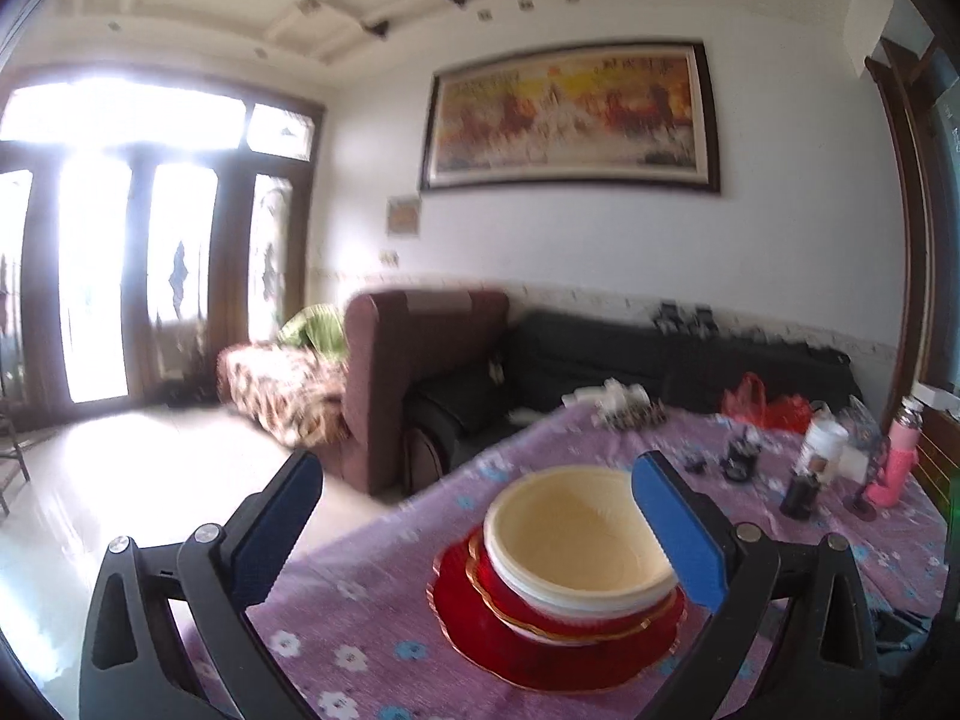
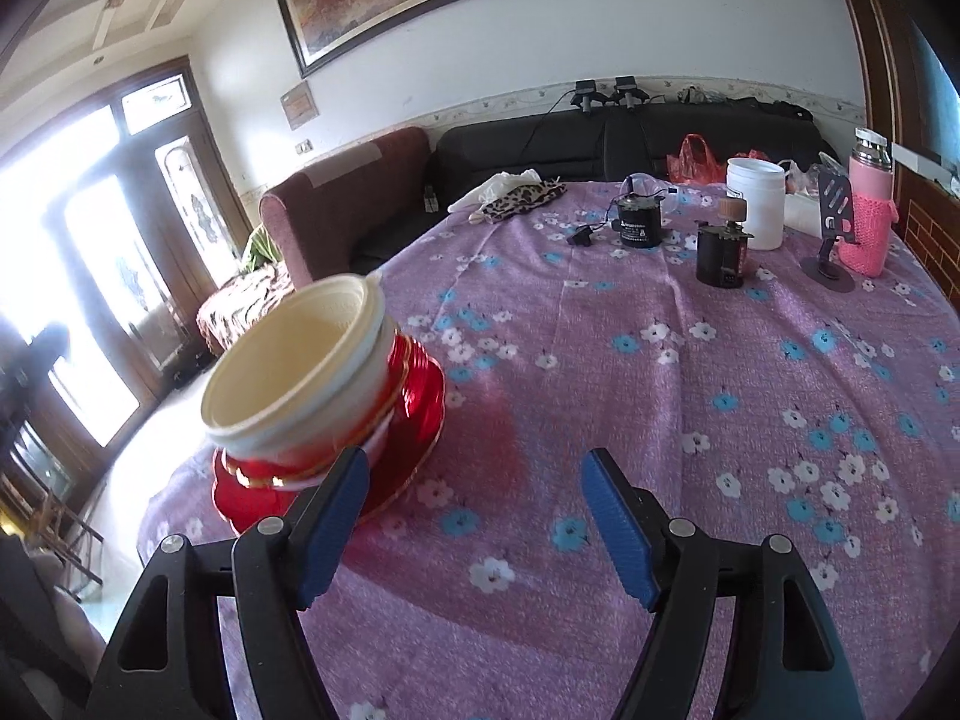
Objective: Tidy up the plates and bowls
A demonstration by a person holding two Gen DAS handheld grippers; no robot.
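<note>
A stack of dishes stands on the purple flowered tablecloth [image 1: 360, 618] near the table's left edge. At its base is a red plate [image 1: 480, 618], then a gold-rimmed red bowl [image 1: 498, 582], white bowls and a cream bowl [image 1: 576, 534] on top. My left gripper [image 1: 477, 468] is open wide. The stack sits between its blue fingers, close by the right finger [image 1: 678, 534]; the left one is well clear. My right gripper [image 2: 477, 456] is open over bare cloth with nothing between its fingers. The cream bowl [image 2: 288, 372] and red plate [image 2: 414, 456] lie just beyond its left finger [image 2: 336, 510].
At the table's far side stand a white jar [image 2: 756, 198], a pink flask [image 2: 867, 210], a phone stand [image 2: 831, 240], two black devices [image 2: 639, 222] and a leopard pouch [image 2: 522, 201]. A brown armchair [image 2: 354, 204] and black sofa [image 2: 600, 138] stand behind. The table edge drops off left of the stack.
</note>
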